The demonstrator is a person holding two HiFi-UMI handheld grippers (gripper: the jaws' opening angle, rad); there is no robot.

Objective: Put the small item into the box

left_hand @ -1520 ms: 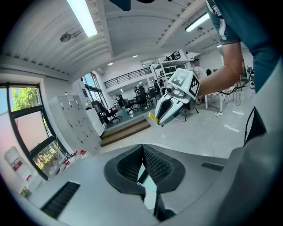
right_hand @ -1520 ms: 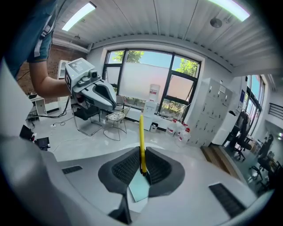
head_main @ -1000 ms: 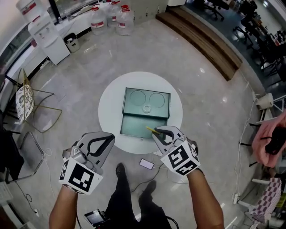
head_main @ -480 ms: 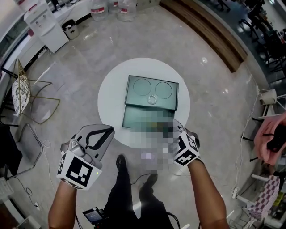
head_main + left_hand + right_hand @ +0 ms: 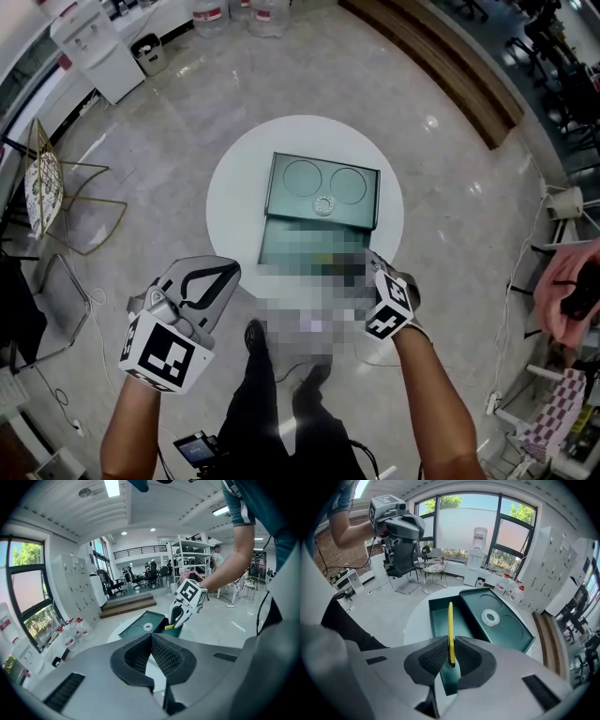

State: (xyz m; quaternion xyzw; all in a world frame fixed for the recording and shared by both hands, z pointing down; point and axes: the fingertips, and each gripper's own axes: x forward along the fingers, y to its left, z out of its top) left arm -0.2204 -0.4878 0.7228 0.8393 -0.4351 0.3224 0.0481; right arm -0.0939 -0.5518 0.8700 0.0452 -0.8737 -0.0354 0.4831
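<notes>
A dark green box lies open on the round white table. Its tray is nearer me and its lid lies flat behind. A white tape ring rests on the lid. My right gripper is shut on a thin yellow item, holding it upright over the tray's near end. In the head view a mosaic patch hides its fingertips. My left gripper is shut on nothing and hangs off the table's near left edge. The left gripper view shows the yellow item in the right gripper, over the box.
A wire chair stands on the floor to the left. A water dispenser and bottles are at the far left, and a wooden step runs at the far right. My legs are below the table's near edge.
My right gripper has moved forward with the yellow item, from the table's near edge to over the tray. The left gripper has hardly moved.
</notes>
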